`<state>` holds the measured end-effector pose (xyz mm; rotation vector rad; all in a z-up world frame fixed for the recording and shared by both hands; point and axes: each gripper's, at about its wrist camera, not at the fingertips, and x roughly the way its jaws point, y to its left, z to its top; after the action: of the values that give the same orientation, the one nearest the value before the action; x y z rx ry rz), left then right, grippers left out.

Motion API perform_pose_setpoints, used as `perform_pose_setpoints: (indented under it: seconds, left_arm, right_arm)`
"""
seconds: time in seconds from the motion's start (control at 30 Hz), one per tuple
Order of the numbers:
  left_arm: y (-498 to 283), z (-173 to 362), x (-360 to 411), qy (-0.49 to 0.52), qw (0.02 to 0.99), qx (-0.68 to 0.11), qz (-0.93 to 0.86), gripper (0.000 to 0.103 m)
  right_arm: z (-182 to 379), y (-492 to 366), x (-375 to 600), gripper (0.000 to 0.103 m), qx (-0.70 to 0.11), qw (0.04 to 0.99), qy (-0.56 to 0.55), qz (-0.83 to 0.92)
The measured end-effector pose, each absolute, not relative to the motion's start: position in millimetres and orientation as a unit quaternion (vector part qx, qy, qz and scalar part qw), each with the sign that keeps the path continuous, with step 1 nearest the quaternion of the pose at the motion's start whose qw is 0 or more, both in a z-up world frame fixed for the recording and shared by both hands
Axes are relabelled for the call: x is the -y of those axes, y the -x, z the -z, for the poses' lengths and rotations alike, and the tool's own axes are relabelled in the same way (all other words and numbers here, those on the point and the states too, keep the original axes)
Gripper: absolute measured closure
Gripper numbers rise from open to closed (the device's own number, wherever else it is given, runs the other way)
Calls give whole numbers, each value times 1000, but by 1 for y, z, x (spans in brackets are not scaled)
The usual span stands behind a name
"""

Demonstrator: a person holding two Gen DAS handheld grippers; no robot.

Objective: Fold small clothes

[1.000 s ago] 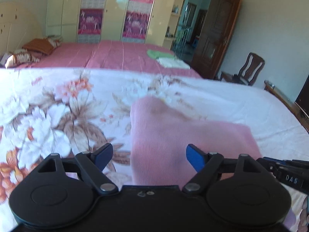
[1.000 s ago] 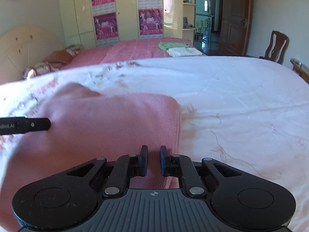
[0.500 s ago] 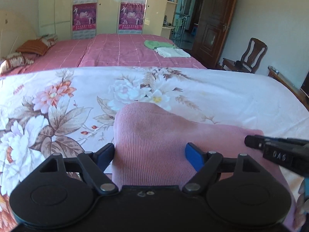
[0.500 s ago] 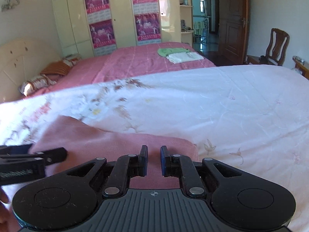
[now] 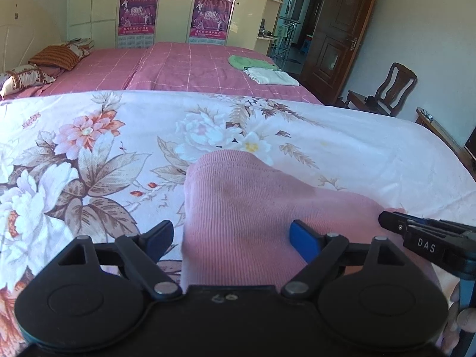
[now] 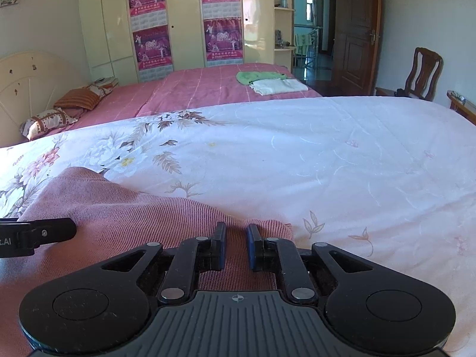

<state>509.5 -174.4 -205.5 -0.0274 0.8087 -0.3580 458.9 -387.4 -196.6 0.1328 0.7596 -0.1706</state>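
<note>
Pink ribbed knit garment (image 5: 253, 208) lies on floral bedspread (image 5: 89, 154), far end humped. Looks soft, light, limp, stretchy; will sag and drag, so likely best pinched at edge or corner. Left tongs (image 5: 232, 238) wide, opening, straddling knit without pressing. Right tongs (image 6: 236, 245) narrow, nipping garment's near corner.

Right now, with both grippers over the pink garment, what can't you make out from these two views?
- Pink garment: its near edge is hidden under the gripper bodies in both wrist views, and cut off at lower left in the right view.
- Right gripper: whether its nearly shut fingers pinch cloth; their tips blend into the knit.
- Left gripper: opening, cloth between; contact unclear.
</note>
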Motion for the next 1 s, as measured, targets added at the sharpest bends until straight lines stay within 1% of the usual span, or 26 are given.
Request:
perform_pose_setpoints:
  seconds: [0.1, 0.13, 0.27, 0.43, 0.53, 0.57, 0.63, 0.7, 0.83, 1.0]
  left_arm:
    - [-502, 202, 165, 15, 904, -391, 170, 18]
    - [-499, 200, 162, 15, 905, -391, 169, 20]
    - [-480, 186, 152, 8, 909, -378, 176, 21]
    - [-449, 180, 149, 0, 906, -367, 210, 21]
    - [-438, 194, 156, -35, 903, -374, 210, 21]
    - [-437, 201, 156, -41, 902, -377, 205, 18]
    - [-437, 209, 152, -29, 902, -381, 200, 17]
    - [-438, 211, 151, -21, 901, -386, 197, 17]
    - [-438, 210, 158, -39, 902, -385, 191, 16]
    - [-439, 212, 155, -22, 900, -395, 182, 14]
  right_arm:
    - [192, -456, 386, 91, -375, 921, -61, 84]
    - [188, -454, 384, 91, -375, 921, -62, 85]
    - [173, -436, 377, 90, -366, 924, -72, 78]
    - [162, -405, 355, 90, -355, 932, -53, 52]
    - [169, -392, 348, 90, -362, 930, -44, 48]
    - [175, -390, 346, 90, -370, 927, -32, 51]
    - [191, -386, 345, 90, -384, 921, -9, 62]
    - [200, -382, 351, 91, -371, 927, -11, 57]
    - [201, -387, 351, 91, -374, 925, -14, 57]
    - [204, -381, 356, 90, -361, 930, -35, 54]
